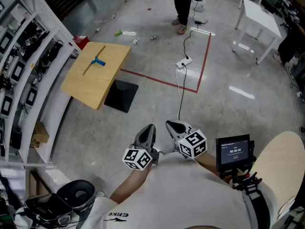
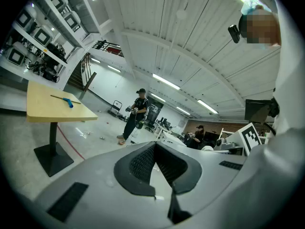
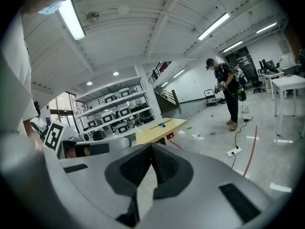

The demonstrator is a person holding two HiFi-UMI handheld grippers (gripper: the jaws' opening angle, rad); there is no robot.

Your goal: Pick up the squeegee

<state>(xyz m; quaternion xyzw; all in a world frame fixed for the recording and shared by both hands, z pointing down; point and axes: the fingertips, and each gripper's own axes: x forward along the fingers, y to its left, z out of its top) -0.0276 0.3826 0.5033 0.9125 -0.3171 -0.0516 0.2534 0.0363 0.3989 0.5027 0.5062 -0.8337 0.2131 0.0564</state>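
Note:
The squeegee (image 1: 96,61), a thin long blade with a blue handle, lies on a tilted-looking wooden table top (image 1: 90,82) far off at the upper left. It also shows small on that table in the left gripper view as the squeegee (image 2: 67,99) and in the right gripper view as the squeegee (image 3: 161,124). Both grippers are held close to the person's body, well short of the table. The left gripper (image 1: 149,129) (image 2: 155,145) is shut with nothing in it. The right gripper (image 1: 172,125) (image 3: 151,147) has its pads meeting at the tips, also with nothing in it.
The table stands on a black base plate (image 1: 121,95). White shelves with devices (image 1: 21,56) line the left side. A white power strip and cable (image 1: 184,63) and red floor tape (image 1: 162,82) lie ahead. A person (image 1: 183,6) stands far off, near a white table (image 1: 259,18).

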